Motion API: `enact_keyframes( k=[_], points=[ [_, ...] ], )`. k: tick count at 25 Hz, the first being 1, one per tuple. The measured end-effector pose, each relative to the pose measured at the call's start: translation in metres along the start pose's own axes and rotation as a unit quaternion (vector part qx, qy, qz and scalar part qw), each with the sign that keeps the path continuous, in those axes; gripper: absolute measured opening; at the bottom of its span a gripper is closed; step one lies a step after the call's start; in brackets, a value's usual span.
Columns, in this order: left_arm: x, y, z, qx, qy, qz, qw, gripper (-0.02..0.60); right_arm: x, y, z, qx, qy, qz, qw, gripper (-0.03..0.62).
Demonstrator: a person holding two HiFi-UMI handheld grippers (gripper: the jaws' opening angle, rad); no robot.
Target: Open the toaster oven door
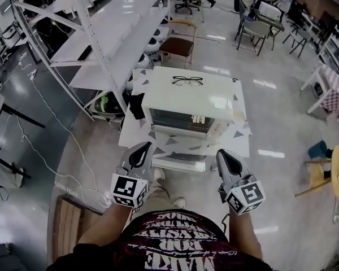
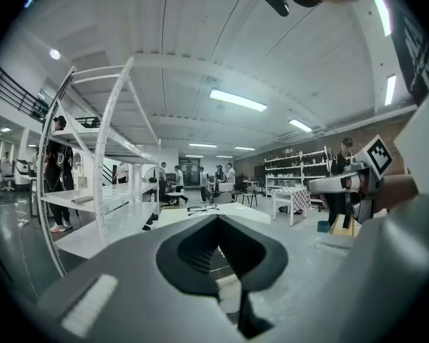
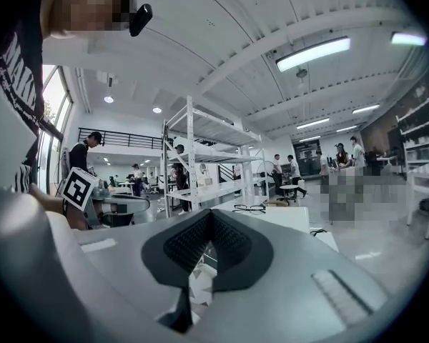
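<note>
Oven: white oven (image 1: pixel 186 97) on the counter (image 1: pixel 241 143), glasses (image 1: pixel 187 81) lying on its roof
Door: dark glass door (image 1: pixel 178 119) on the near face, turned toward the person; it looks closed; the handle is too small to pick out
Left tool: left tool (image 1: pixel 142 147) held low over the near counter edge, jaws together, nothing between them; its own view shows the pads meeting at the left tool's (image 2: pixel 218 224) tip
Right tool: right tool (image 1: pixel 221 153) level with the left, also closed and empty; the right tool's (image 3: pixel 209 216) pads meet the same way
Direction: the oven lies straight ahead of both tools and between their lines, clear of both
Long axis: the door runs side to side, across the line of reach
Nearer hand: about even; the left tip sits a shade closer to the door's left end, the right tip to its right end
Judgement: neither tool touches the door, so the task is not yet begun; jaws would likely need parting before a grip
</note>
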State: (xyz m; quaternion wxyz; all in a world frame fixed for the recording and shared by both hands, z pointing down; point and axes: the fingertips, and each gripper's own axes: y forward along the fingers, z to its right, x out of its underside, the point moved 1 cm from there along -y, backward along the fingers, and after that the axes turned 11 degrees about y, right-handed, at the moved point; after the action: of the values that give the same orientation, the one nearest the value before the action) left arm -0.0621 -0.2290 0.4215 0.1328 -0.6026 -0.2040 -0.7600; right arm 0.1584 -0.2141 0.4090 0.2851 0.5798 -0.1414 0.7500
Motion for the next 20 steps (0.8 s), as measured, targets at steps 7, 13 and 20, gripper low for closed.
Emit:
enact_keyframes(
  k=[7, 13, 20],
  points=[
    [-0.032, -0.007, -0.002, -0.002, 0.011, 0.022, 0.9997, 0.001, -0.020, -0.004, -0.002, -0.002, -0.012, 0.016, 1.000, 0.023],
    [-0.051, -0.010, -0.001, 0.001, 0.017, 0.029, 0.9994, 0.001, -0.034, -0.007, -0.001, 0.001, -0.013, 0.024, 1.000, 0.023],
    [-0.072, -0.007, -0.002, 0.005, 0.017, 0.049, 0.9986, 0.001, -0.046, -0.004, -0.006, -0.006, -0.029, 0.025, 0.999, 0.023]
  ],
)
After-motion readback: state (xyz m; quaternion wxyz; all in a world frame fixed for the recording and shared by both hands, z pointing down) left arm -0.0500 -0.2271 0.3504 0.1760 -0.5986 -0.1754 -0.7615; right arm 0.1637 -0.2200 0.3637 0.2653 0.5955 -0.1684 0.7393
